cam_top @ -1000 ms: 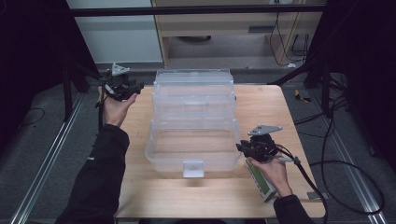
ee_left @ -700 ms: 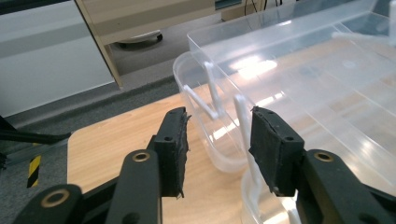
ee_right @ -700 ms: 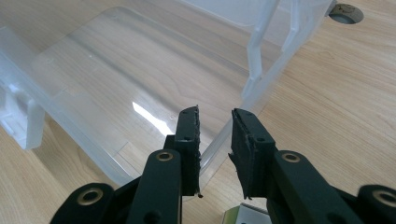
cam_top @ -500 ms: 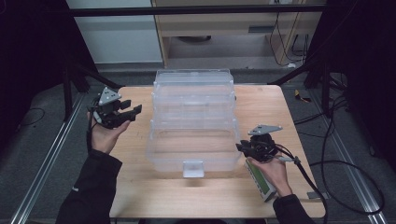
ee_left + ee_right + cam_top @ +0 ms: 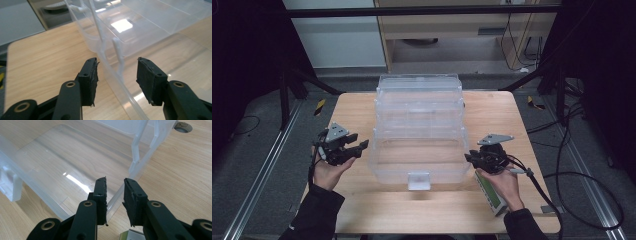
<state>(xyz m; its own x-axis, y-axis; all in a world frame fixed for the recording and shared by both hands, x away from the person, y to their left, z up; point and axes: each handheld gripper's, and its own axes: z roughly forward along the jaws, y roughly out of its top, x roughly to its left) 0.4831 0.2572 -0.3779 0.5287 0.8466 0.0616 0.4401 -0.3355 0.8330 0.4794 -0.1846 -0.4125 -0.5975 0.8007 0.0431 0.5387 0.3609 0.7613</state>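
Observation:
A clear plastic tiered box [image 5: 419, 107] stands opened out on the wooden table [image 5: 354, 107], its lowest tray nearest me with a white latch [image 5: 418, 181] at the front. My left gripper [image 5: 360, 146] is at the tray's left side. In the left gripper view its jaws [image 5: 117, 70] straddle the clear wall [image 5: 113, 75] with gaps on both sides; they have just been closing a little. My right gripper [image 5: 469, 159] is at the tray's right wall. Its pads [image 5: 115, 182] are close together on the clear rim [image 5: 136, 165].
A green-and-white block [image 5: 492, 192] lies on the table under the right hand. Cables [image 5: 562, 190] trail off the right edge. A round hole [image 5: 183, 127] is in the tabletop beyond the box. Bare wood lies left of the box and in front of it.
The left hand has come down and toward me along the box's left side, from beside the back tier to the front tray. The right hand and the box have stayed put.

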